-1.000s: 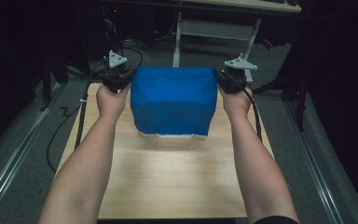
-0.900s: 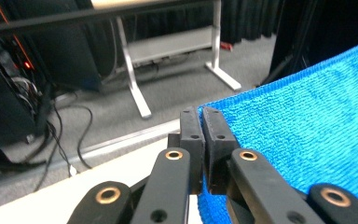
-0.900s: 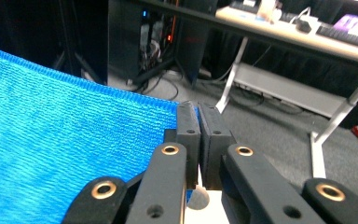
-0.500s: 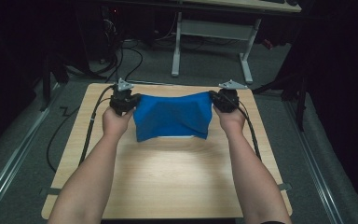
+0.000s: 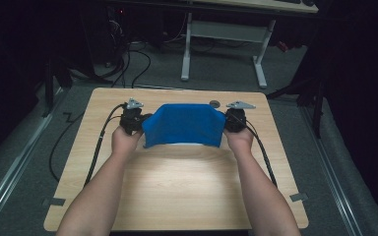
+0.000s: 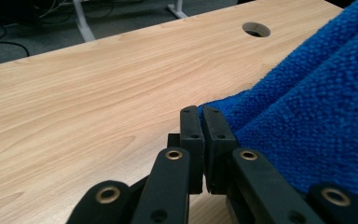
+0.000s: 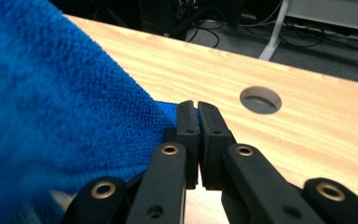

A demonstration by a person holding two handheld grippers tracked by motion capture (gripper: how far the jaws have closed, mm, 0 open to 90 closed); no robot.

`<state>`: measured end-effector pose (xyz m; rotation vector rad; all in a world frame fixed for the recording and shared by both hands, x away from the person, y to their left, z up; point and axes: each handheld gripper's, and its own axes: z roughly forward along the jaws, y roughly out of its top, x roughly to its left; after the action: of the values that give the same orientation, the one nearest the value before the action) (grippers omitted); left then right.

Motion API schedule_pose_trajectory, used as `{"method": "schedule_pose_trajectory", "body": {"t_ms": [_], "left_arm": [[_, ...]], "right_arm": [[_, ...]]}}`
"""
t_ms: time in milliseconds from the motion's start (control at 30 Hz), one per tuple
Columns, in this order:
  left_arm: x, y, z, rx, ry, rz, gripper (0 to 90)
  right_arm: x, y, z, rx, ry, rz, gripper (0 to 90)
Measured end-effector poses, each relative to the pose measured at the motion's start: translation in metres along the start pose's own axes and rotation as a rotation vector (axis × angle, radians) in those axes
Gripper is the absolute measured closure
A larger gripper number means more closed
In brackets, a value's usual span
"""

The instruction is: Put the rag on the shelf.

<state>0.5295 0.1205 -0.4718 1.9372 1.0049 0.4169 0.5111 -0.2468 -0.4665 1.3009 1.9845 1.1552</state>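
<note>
- Towel (image 5: pixel 183 125): we see one blue towel, stretched between our two grippers over the far half of the table (image 5: pixel 177 191), sagging onto the wood at its near edge.
- At the left, our left gripper (image 5: pixel 137 119) has its jaws together, clamped on the towel's left corner; bare wood runs from it to the table's left edge.
- At the right, our right gripper (image 5: pixel 231 119) likewise pinches the right corner, near the right edge.
- We count one round hole (image 5: pixel 214 103) in the table, just behind the towel.
- The near half of the table gives open room.
</note>
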Motion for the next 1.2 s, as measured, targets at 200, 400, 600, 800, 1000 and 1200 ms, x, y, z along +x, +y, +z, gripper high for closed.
{"method": "schedule_pose_trajectory", "body": {"t_ms": [200,400,600,800,1000,1200], "left_arm": [[-0.002,-0.003,0.007,0.013,-0.009,-0.012,87.7],[-0.004,-0.008,0.015,0.043,-0.013,-0.024,87.5],[-0.006,-0.010,0.020,0.054,-0.029,-0.038,86.6],[-0.008,-0.011,0.021,0.047,-0.040,-0.053,74.4],[-0.004,-0.019,0.010,-0.007,-0.003,-0.098,63.6],[0.004,-0.025,-0.007,-0.029,0.032,-0.103,58.9]], "right_arm": [[-0.001,-0.012,0.002,0.029,-0.006,0.004,89.0],[-0.002,-0.022,0.002,0.045,-0.008,0.017,89.0],[-0.003,-0.027,0.000,0.046,-0.006,0.023,88.9],[-0.005,-0.030,-0.002,0.042,0.005,0.035,87.5],[-0.010,-0.027,-0.007,0.031,-0.020,0.051,76.1],[-0.012,-0.022,-0.017,0.006,-0.048,0.055,70.4]]}}
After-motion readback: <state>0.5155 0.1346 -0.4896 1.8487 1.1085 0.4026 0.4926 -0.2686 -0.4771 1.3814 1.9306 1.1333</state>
